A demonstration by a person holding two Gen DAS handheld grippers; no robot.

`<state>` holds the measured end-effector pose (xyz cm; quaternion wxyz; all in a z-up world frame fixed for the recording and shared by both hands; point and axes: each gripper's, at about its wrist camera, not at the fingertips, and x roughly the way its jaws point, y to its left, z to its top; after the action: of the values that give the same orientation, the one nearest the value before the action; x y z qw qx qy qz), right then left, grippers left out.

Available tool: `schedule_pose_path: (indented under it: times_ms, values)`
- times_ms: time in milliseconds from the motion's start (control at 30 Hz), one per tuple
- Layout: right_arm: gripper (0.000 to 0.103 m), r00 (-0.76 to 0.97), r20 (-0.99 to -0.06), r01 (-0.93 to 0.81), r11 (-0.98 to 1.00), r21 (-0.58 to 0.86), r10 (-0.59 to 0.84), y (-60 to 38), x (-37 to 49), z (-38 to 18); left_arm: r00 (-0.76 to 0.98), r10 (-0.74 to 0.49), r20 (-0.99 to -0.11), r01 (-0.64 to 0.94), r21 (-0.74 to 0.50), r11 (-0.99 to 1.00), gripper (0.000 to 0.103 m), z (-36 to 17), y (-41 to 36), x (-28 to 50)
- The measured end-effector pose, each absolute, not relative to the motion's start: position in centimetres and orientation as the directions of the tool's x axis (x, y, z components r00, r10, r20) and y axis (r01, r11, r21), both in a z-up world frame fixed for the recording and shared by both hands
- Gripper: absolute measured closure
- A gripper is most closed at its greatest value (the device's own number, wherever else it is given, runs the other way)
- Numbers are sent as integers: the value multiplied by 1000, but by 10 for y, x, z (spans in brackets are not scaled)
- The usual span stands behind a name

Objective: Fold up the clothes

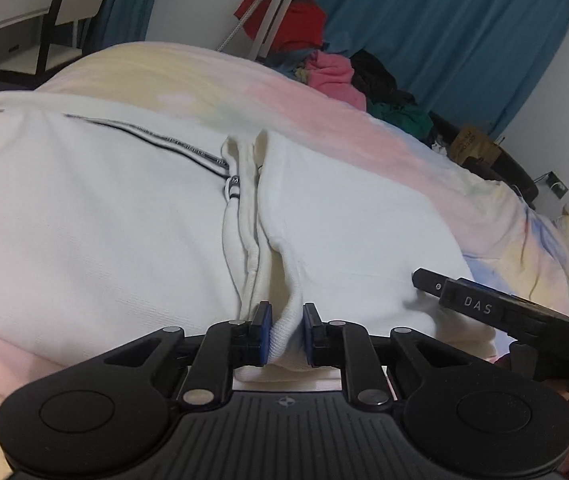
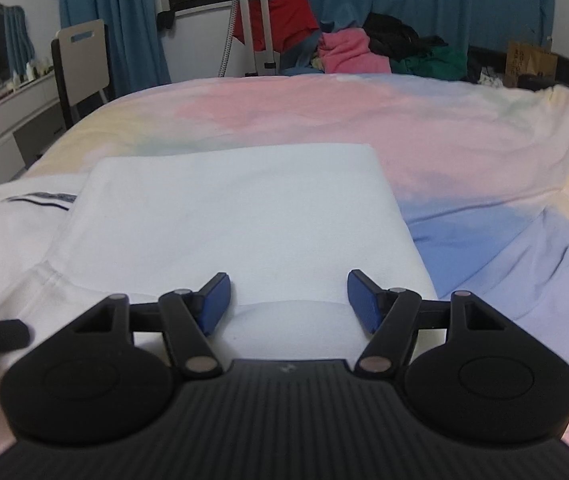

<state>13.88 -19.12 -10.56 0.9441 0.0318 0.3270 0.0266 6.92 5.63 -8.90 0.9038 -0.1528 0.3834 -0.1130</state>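
Observation:
A white garment (image 1: 104,208) with a thin dark stripe lies on the pastel bedspread (image 1: 316,108). My left gripper (image 1: 287,334) is shut on a bunched fold of its edge at the near side. In the right wrist view the same white garment (image 2: 236,216) lies folded flat, its striped part at the left. My right gripper (image 2: 288,300) is open and empty, its blue pads spread just above the garment's near edge. The right gripper's finger also shows in the left wrist view (image 1: 472,300), to the right of the garment.
A pile of clothes, pink (image 2: 352,54), red and dark, lies at the bed's far edge. A tripod (image 2: 252,20) stands behind the bed before blue curtains. A chair (image 2: 80,64) and desk stand at the left. A brown bag (image 2: 530,62) sits far right.

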Motion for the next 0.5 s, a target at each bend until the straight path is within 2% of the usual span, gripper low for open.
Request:
schedule_pose_path:
  times_ms: [67,100,133,167,200,267,333,500]
  values:
    - [36,786,-614,-29,996,82,73,-191,139,-106,683,-338,-647,88,-387,918,72,-86,60,65]
    - [36,786,-614,-27,996,86,74,-192,139,-106,682,-350,-642,87,-404,911,56,-85,63,61]
    - [36,787,-613,-27,996,86,74,-191,139,-106,688,-337,-643,69,-404,912,29,-82,66,57]
    - [36,787,-613,-26,996,82,71,-191,138,-106,697,-309,-647,39,-396,917,19,-78,70,53]
    - [36,788,-612,-25,997,79,68,-190,137,-105,711,-279,-646,8,-389,921,13,-74,75,49]
    - [36,788,-612,-22,997,78,65,-189,137,-105,723,-262,-639,-40,-418,908,13,-70,93,43]
    - [36,787,-614,-19,997,79,64,-189,136,-104,726,-249,-642,-102,-458,883,6,-67,113,39]
    - [36,785,-616,-15,996,83,63,-188,134,-101,693,-142,-707,-352,-503,789,4,-73,177,38]
